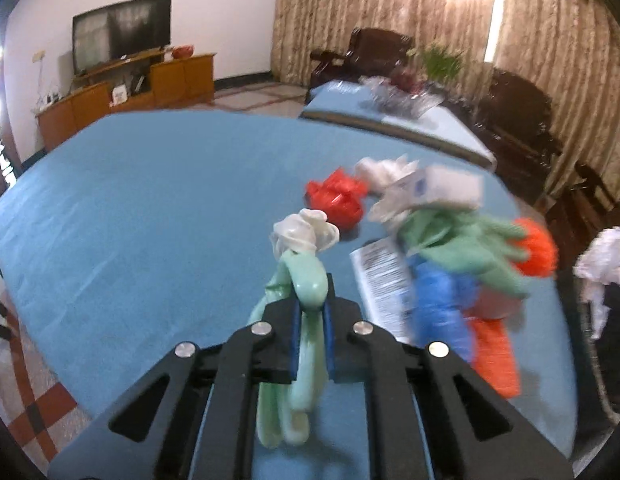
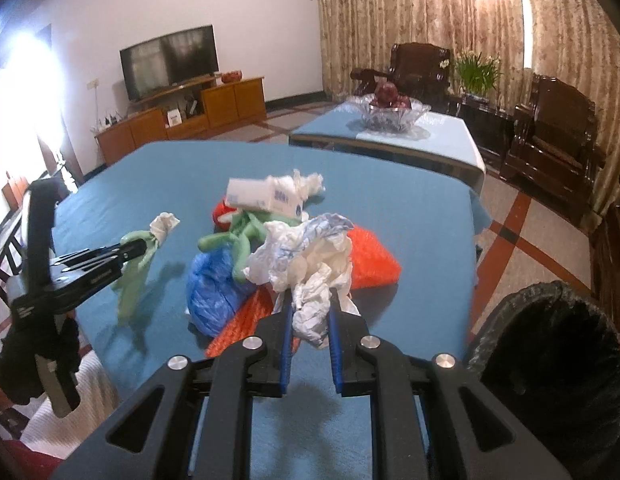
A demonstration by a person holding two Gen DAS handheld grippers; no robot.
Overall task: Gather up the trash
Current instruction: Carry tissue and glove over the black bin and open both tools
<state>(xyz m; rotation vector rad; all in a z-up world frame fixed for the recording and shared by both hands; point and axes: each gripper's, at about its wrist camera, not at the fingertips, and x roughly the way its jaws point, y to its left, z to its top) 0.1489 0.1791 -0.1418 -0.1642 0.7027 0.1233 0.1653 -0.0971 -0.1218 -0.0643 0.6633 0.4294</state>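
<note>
My left gripper (image 1: 310, 312) is shut on a pale green rubber glove (image 1: 305, 276) with a white wad at its tip, lifted above the blue table (image 1: 149, 200). In the right wrist view the same left gripper (image 2: 138, 249) holds the glove (image 2: 133, 280) to the left of the trash pile. My right gripper (image 2: 310, 316) is shut on crumpled white paper (image 2: 305, 264). Still on the table are a blue bag (image 2: 213, 292), orange mesh (image 2: 370, 256), another green glove (image 2: 237, 236), a white box (image 2: 265, 196) and a red bag (image 1: 336, 200). A black-lined bin (image 2: 550, 340) stands at the lower right.
Beyond the blue table (image 2: 410, 216) is a second table with a glass fruit bowl (image 2: 390, 116). Dark wooden armchairs (image 2: 554, 128) line the curtained wall. A TV cabinet (image 2: 181, 120) stands at the far left. A gloved hand (image 2: 33, 356) holds the left gripper's handle.
</note>
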